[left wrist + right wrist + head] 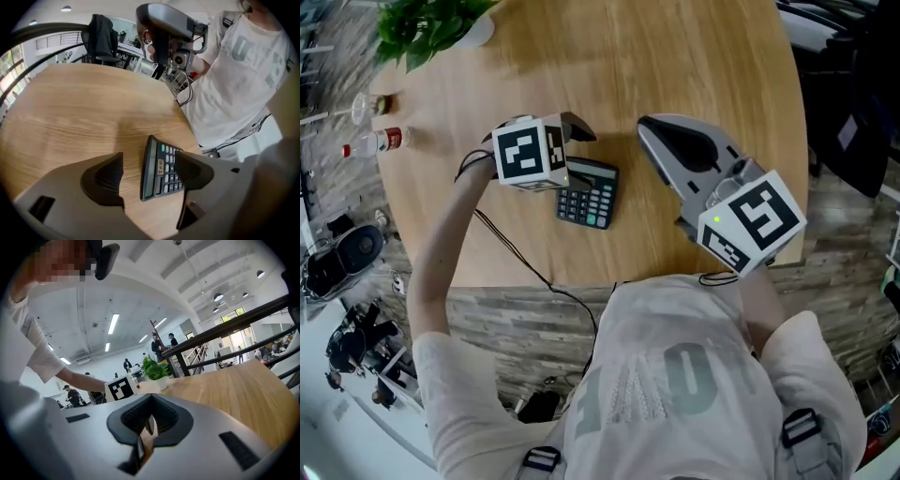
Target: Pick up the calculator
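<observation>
"LOVE" on the person's shirt (661, 398)

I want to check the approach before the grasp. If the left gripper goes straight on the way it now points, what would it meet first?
The left gripper would most likely meet the calculator, lying on the table between its open jaws; depth is unclear.

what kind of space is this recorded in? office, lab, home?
Probably a big open-plan office or lab hall: a high ceiling with strip lights, people standing far off, and an office chair beyond the round wooden table.
</observation>
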Action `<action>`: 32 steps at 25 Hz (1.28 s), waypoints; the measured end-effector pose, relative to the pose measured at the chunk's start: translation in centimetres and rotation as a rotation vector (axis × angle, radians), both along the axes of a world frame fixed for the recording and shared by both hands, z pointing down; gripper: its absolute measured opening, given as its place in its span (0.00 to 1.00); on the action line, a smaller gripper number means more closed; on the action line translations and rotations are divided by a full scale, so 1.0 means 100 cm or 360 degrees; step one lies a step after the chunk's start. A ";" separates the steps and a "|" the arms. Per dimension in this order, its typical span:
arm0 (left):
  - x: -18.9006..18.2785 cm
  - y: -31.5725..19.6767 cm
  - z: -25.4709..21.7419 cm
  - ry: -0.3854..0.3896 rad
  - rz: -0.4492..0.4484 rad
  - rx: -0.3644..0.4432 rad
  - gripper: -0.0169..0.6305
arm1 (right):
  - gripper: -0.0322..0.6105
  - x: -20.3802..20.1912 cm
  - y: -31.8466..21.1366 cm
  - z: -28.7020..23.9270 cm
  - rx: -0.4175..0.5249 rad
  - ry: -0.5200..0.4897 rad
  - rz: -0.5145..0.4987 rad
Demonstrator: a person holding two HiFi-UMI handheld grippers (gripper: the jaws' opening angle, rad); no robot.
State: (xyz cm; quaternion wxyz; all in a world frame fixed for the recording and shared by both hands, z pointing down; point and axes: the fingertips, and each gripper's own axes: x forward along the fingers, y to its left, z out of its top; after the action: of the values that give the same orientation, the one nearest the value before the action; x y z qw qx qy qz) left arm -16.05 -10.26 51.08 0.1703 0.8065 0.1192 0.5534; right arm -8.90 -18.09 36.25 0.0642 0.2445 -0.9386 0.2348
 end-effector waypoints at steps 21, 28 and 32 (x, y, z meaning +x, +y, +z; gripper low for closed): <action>-0.005 0.037 0.025 -0.0262 0.0296 -0.0917 0.44 | 0.08 -0.009 -0.014 0.046 -0.0135 0.0017 -0.0154; -0.005 0.049 0.028 -0.0313 0.0330 -0.1030 0.40 | 0.08 -0.012 -0.016 0.054 -0.0163 0.0024 -0.0167; -0.005 0.052 0.030 -0.0346 0.0372 -0.1029 0.38 | 0.08 -0.011 -0.012 0.056 -0.0175 0.0028 -0.0170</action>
State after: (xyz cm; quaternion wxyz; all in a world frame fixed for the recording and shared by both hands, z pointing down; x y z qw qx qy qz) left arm -16.50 -5.09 54.03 0.3638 0.6283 0.3607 0.5854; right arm -10.00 -19.33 41.84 0.0983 0.1923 -0.9354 0.2800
